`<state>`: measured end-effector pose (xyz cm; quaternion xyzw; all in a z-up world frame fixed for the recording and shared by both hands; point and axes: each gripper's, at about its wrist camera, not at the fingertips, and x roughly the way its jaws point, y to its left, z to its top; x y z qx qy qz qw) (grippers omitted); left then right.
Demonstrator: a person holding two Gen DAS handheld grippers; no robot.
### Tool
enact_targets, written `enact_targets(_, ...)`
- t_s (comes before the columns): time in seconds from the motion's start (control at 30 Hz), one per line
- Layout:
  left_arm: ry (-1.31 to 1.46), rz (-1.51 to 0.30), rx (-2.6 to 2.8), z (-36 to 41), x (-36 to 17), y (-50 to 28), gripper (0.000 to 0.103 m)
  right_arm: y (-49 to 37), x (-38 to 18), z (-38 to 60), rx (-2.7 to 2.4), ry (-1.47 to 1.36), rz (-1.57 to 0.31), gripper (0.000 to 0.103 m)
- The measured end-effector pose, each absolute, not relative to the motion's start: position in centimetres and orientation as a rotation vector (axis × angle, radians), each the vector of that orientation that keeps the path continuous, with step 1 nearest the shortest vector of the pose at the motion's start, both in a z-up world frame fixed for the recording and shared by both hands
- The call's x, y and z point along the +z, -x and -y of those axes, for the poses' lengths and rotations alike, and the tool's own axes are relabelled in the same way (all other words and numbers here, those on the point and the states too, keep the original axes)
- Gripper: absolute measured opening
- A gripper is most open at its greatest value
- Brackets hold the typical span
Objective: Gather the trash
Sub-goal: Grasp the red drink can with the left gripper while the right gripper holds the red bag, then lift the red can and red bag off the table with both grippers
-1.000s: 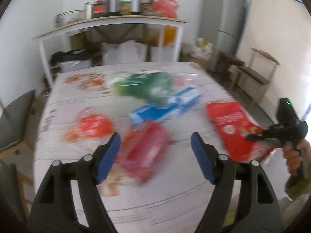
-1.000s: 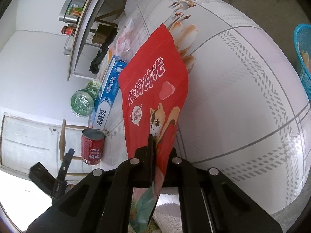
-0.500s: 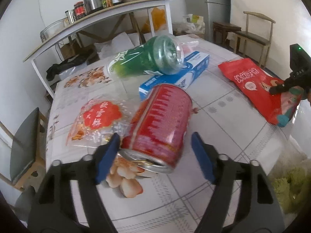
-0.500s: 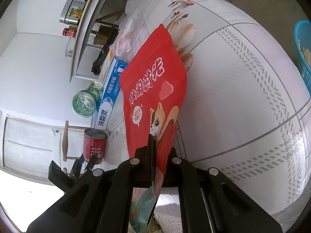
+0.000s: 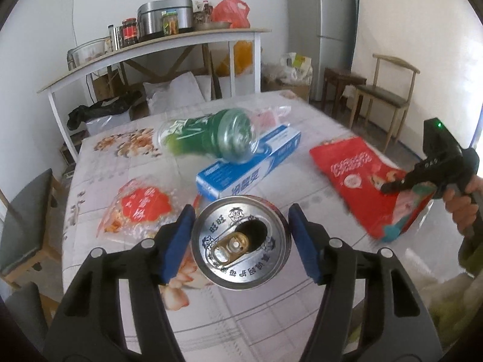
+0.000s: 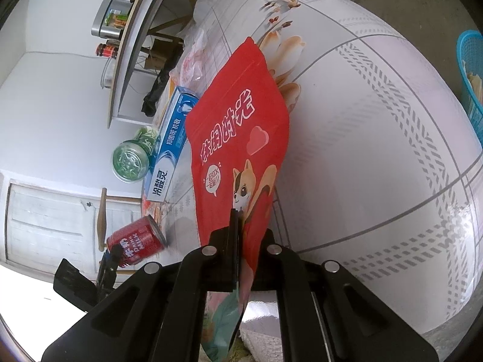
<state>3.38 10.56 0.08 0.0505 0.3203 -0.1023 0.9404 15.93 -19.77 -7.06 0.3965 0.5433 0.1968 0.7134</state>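
Red can (image 5: 241,242) between closing left tongs (image 5: 240,242); tabletop (image 5: 259,316) below

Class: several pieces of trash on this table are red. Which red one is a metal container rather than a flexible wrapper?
The red drink can between the left gripper fingers: a rigid cylinder with a pull-tab lid. The red pouch and the clear red-labelled bag are soft packaging.

The red can (image 6: 135,239) reads "DRINK MILK" on its side, and its silver lid (image 5: 240,246) carries "旺旺". The blue box (image 6: 170,143) reads "冷酸灵". The red pouch (image 6: 241,138) bears large pink Chinese characters, too stylised to read surely.
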Motion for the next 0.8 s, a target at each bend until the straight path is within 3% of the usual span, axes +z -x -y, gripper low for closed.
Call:
enact_targets(0.37, -0.023, -0.617, -0.208, -9.8, -0.2, -5.6, 0.061, -15.8, -7.2, 20.0, 0.439, -0.89, -1.203, 0.004)
enact_targets(0.53, 0.134, -0.665, -0.262, -10.7, -1.2, -7.2, 0.061, -15.9, -7.1, 20.1, 0.447, -0.874, -1.203, 0.004)
enact_targets(0.7, 0.128, -0.672, -0.278, -9.6, -1.9, -7.6, 0.061, -15.9, -6.7, 20.4, 0.432, -0.853, -1.194, 0.007)
enact_targets(0.8, 0.105, -0.669, -0.278, -9.1, -2.0, -7.5, 0.061, -16.0, -6.8, 21.0, 0.447, -0.893, -1.187, 0.015)
